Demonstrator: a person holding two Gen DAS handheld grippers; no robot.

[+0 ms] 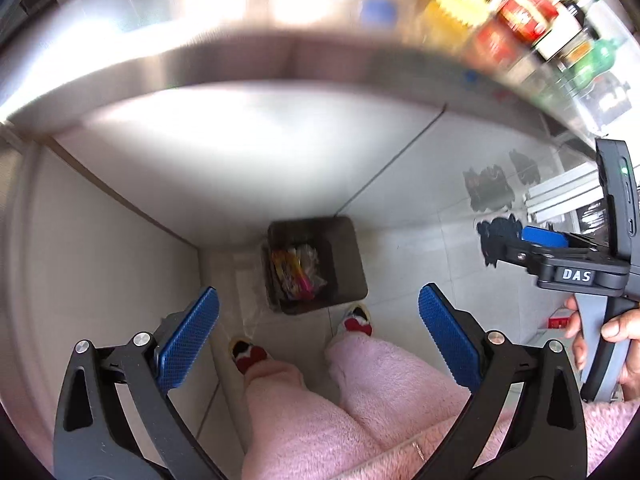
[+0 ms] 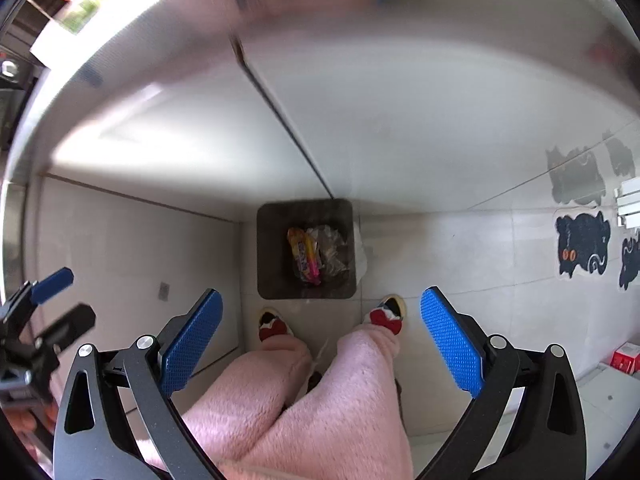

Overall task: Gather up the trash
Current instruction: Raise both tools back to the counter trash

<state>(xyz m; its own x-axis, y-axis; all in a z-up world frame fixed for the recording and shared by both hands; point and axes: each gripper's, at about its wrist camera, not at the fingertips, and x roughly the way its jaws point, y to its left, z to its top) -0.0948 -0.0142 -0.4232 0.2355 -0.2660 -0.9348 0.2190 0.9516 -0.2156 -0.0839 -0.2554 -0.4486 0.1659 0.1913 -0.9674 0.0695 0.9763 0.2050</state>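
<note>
Two grippers, left gripper and right gripper, jaws gaping wide, holding nothing, hanging directly over bin containing wrappers; neither noticeably nearer.

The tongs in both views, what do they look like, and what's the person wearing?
Both the left tongs and right tongs have black angular frames, silver rivets and blue cross-hatched pads. The right one's body reads DAS in white. The person wears fluffy pink trousers.
</note>
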